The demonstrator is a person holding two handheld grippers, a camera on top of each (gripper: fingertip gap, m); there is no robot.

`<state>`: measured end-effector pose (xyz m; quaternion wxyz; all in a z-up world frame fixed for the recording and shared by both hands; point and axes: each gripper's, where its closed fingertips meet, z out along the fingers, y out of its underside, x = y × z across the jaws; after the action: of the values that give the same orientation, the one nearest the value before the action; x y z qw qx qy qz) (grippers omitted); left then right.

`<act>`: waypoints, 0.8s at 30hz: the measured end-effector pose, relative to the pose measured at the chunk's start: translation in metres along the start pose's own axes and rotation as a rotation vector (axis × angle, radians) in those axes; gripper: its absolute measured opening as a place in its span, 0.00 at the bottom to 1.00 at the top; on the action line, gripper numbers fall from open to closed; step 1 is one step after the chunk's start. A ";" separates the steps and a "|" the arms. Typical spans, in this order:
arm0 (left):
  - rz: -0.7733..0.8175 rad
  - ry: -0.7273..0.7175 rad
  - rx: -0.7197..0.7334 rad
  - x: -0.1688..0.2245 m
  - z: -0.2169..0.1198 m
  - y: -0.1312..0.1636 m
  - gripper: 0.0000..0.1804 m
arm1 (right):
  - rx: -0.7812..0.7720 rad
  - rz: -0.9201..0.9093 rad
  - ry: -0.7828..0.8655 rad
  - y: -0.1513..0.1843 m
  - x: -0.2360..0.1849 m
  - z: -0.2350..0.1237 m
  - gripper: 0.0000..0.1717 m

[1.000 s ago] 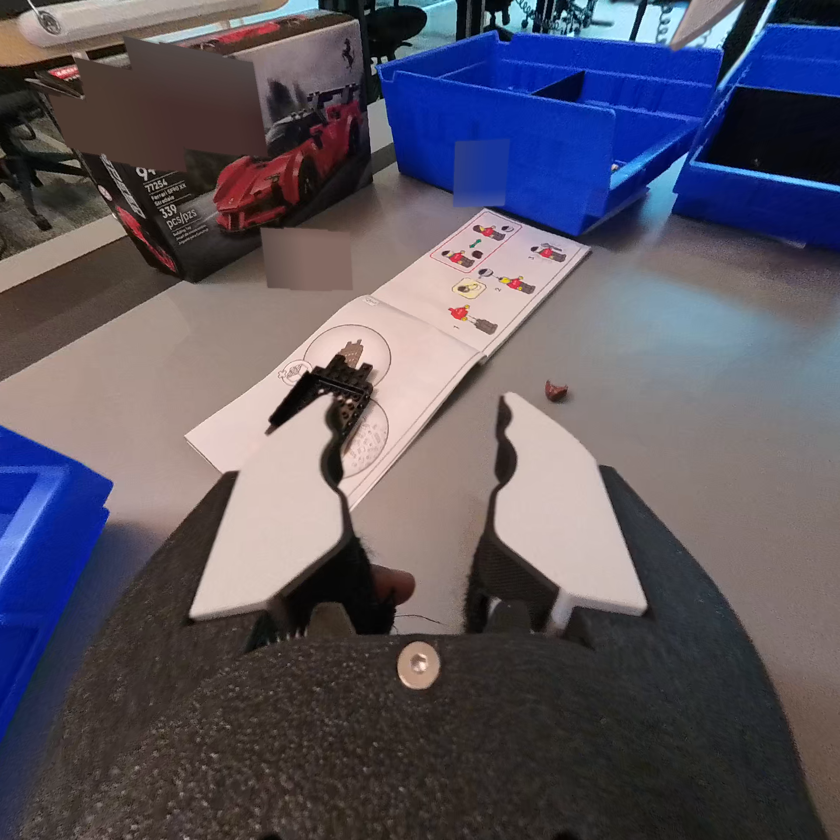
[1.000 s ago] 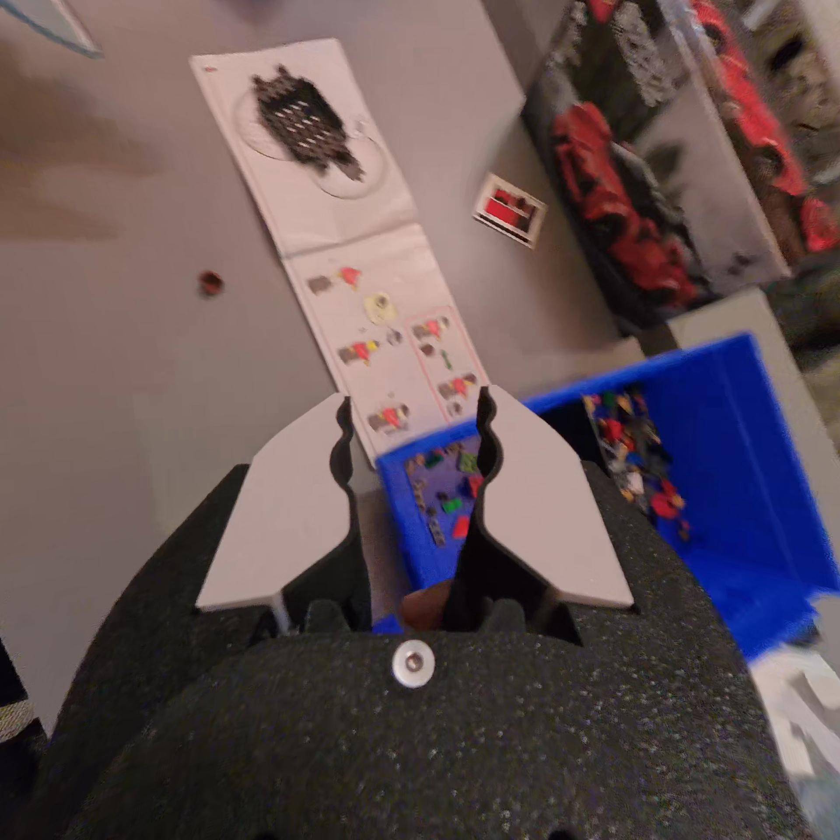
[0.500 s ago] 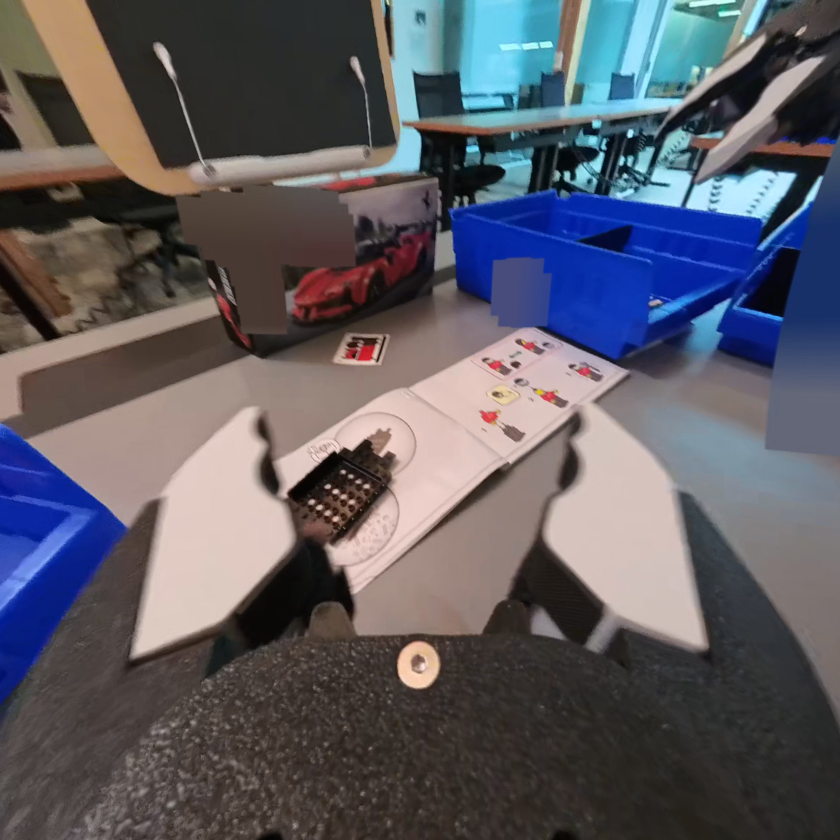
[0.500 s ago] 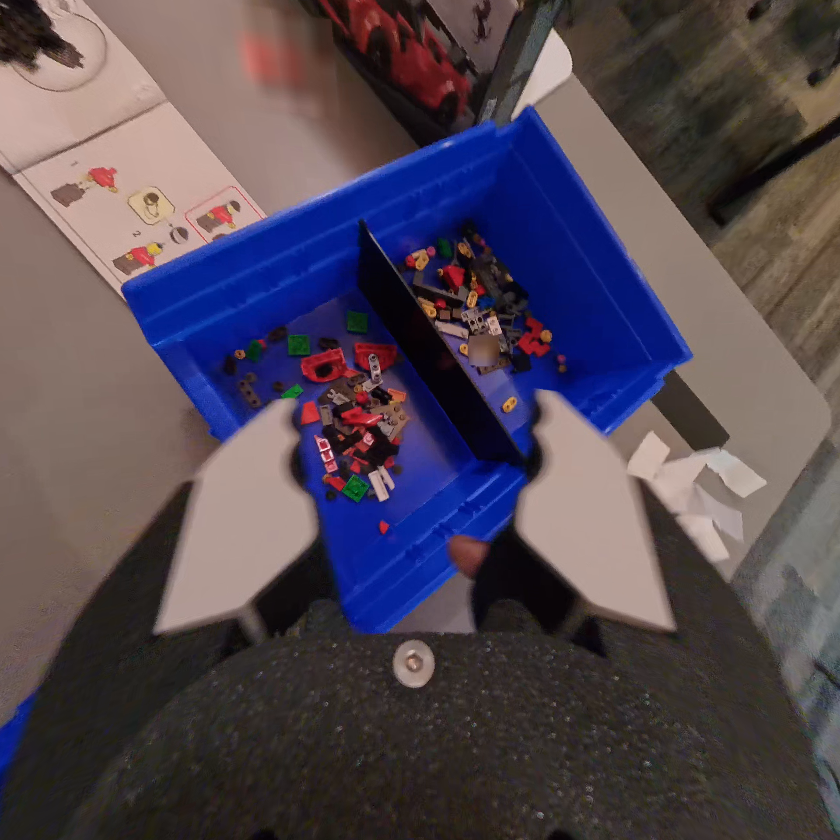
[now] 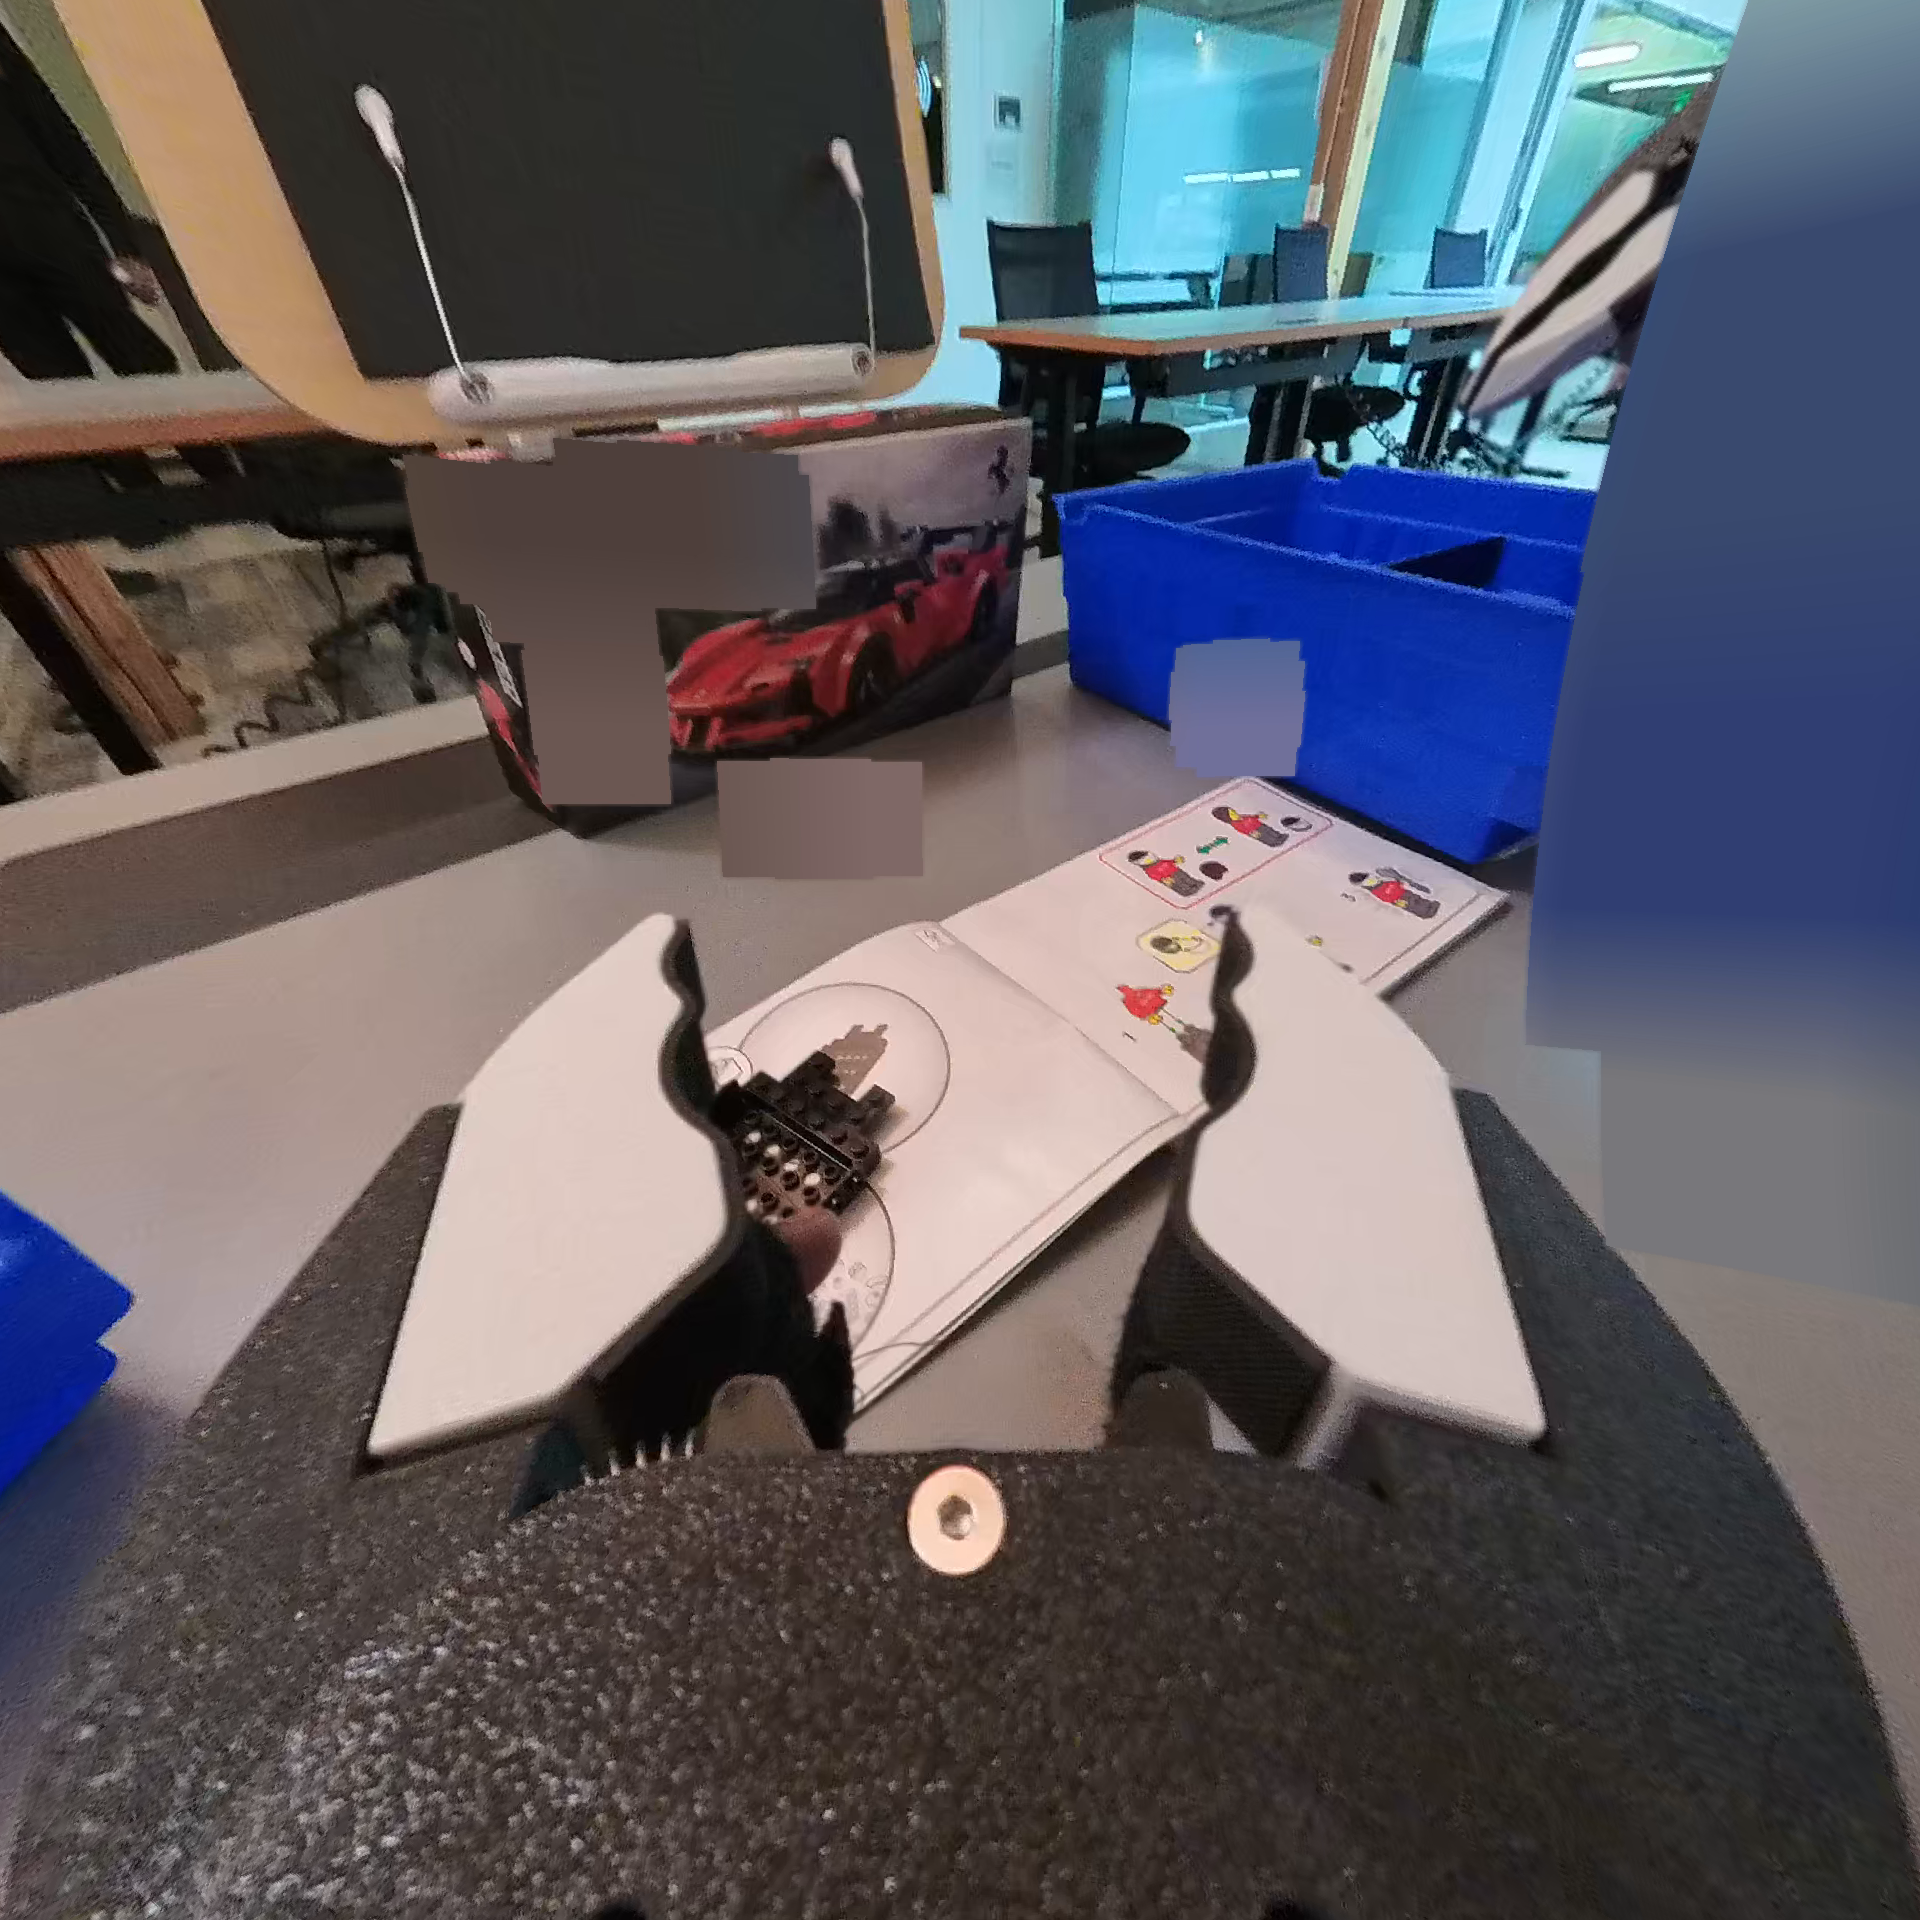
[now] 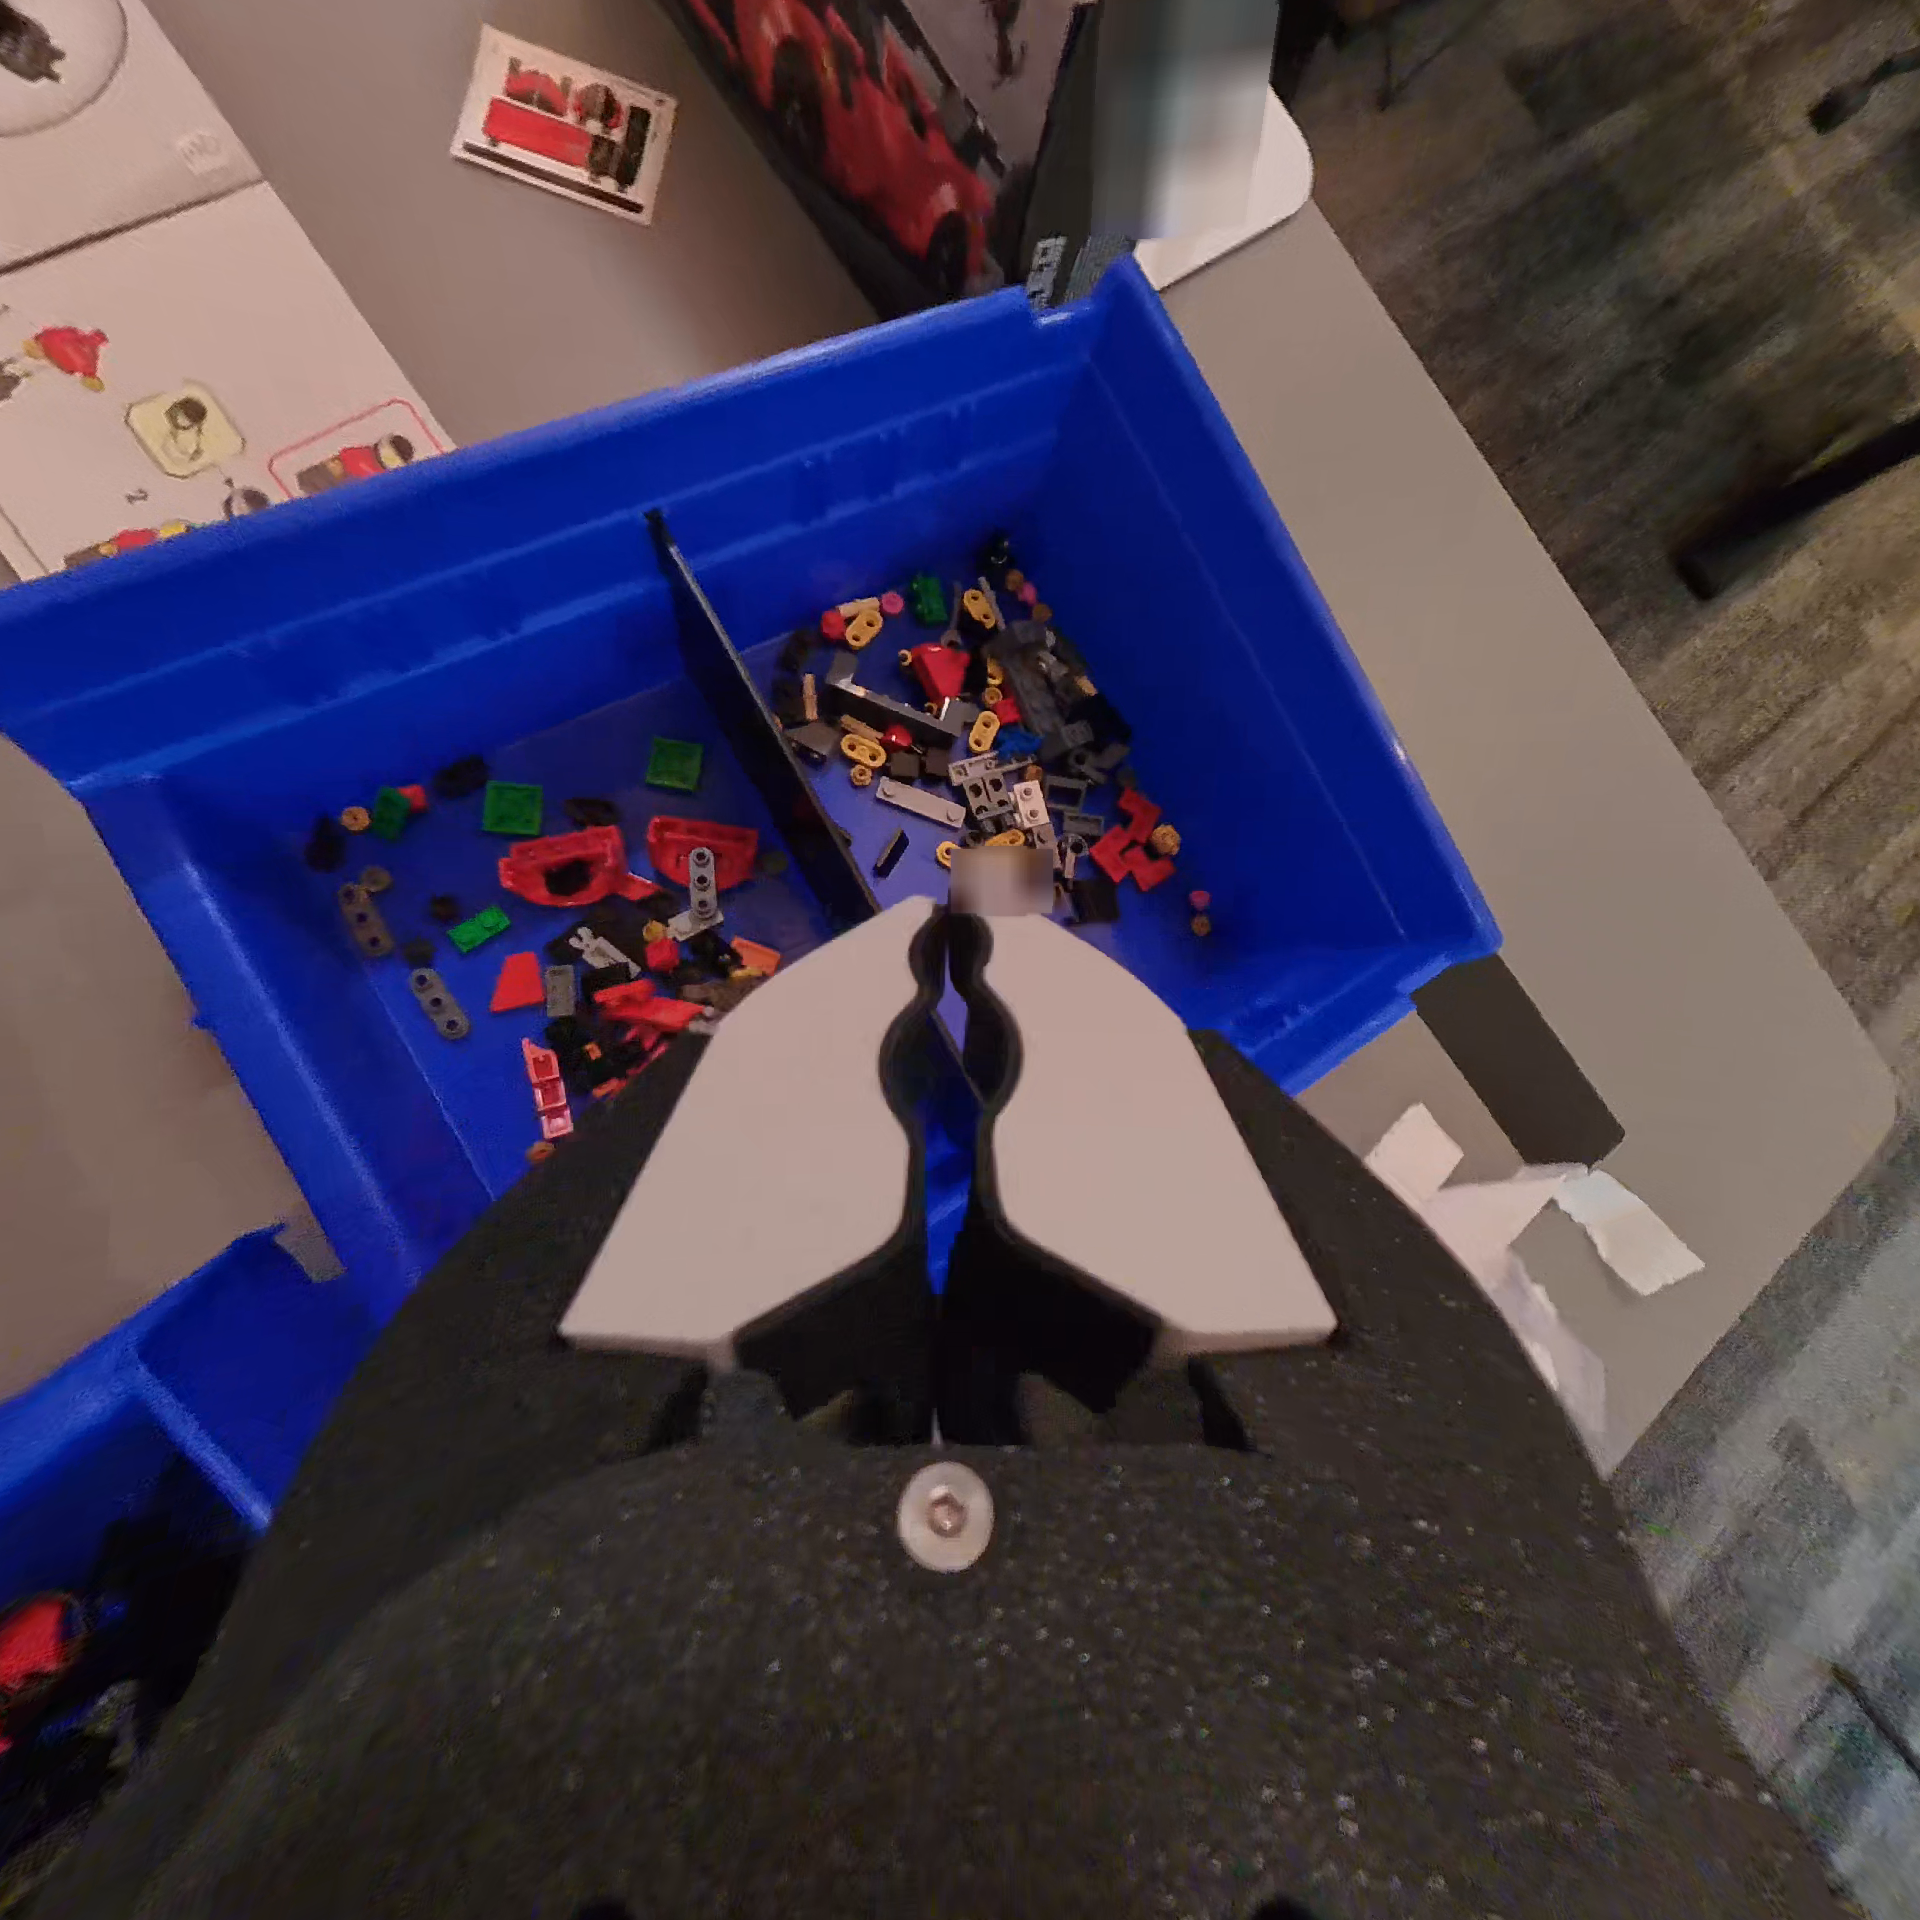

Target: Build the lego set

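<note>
My left gripper hangs low over the grey table with its fingers spread wide apart and nothing between the pads. Just beside my left finger's inner edge, partly hidden by it, a black brick assembly lies on the left page of an open booklet; I cannot tell whether the finger touches it. Beyond the booklet stands a box with a red car printed on it, and to its right a blue bin with a dark divider. At the far left edge is the corner of another blue bin.

My right gripper hovers above the divided blue bin, fingers closed together, and I see nothing caught between the tips. They sit over the black divider. The compartment to its left holds loose pieces, among them two red shells and green tiles; the right compartment holds a denser heap of grey, black, yellow and red bits. A sticker sheet lies on the table beyond the bin, beside the box.
</note>
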<state>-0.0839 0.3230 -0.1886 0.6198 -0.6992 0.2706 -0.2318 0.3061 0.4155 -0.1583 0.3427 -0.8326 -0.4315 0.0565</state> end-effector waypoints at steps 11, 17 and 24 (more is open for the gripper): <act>0.080 0.060 -0.118 0.004 0.008 0.017 0.00 | -0.132 -0.046 0.046 0.017 0.042 0.025 0.00; 0.171 0.086 -0.137 0.018 0.026 0.017 0.13 | -0.252 -0.169 0.023 0.021 0.068 0.057 0.16; 0.182 0.106 -0.110 0.022 0.043 0.009 0.18 | -0.431 -0.466 0.035 0.037 0.081 0.108 0.11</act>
<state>-0.0396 0.3399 -0.2027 0.5837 -0.6916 0.3777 -0.1961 0.3390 0.5190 -0.2468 0.1695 -0.7655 -0.6069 -0.1304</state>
